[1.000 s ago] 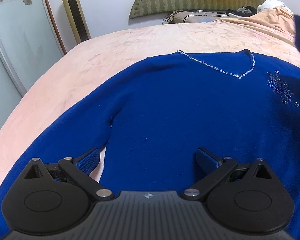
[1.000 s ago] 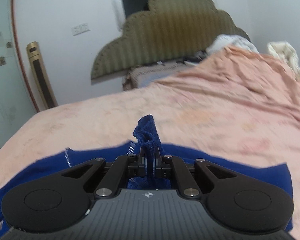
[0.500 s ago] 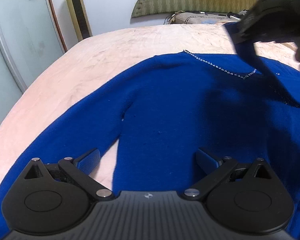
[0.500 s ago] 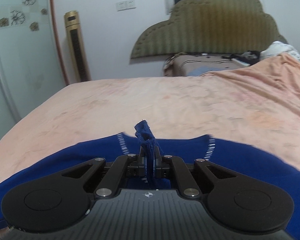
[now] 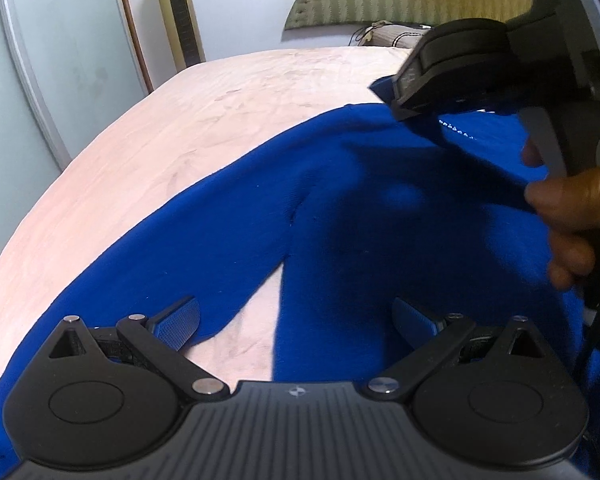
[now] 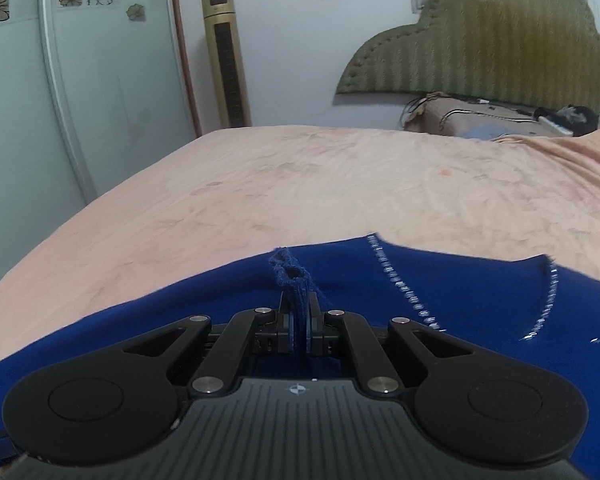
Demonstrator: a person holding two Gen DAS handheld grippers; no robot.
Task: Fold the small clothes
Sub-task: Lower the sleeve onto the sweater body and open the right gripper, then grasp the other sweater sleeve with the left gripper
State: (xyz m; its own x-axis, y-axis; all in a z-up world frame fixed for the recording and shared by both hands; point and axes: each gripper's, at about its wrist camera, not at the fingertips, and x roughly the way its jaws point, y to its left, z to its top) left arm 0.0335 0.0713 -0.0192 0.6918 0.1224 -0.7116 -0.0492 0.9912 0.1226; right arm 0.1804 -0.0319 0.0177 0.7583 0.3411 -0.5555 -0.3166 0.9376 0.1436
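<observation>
A bright blue sweater (image 5: pixel 260 216) with a beaded V-neck (image 6: pixel 400 280) lies spread on the peach bedspread (image 5: pixel 204 120). My left gripper (image 5: pixel 296 320) hovers open low over the body near the left armpit, with nothing between its blue pads (image 5: pixel 178 322). My right gripper (image 6: pixel 298 320) is shut on a bunched sleeve end (image 6: pixel 290 272) of the sweater. In the left wrist view that right gripper (image 5: pixel 396 94) reaches in from the upper right, held by a person's hand (image 5: pixel 568 216), with the sleeve draped across the sweater's chest.
A gold tower fan (image 6: pixel 226 56) stands against the far wall beside a frosted glass door (image 6: pixel 60 80). An olive padded headboard (image 6: pixel 500 48) and a cluttered bedside unit (image 6: pixel 480 120) lie beyond the bed. The bed's left edge (image 5: pixel 40 208) drops off.
The right gripper has carried the sleeve end leftward across the sweater, entering the left wrist view and covering the neckline. The left gripper shifted slightly and stays open.
</observation>
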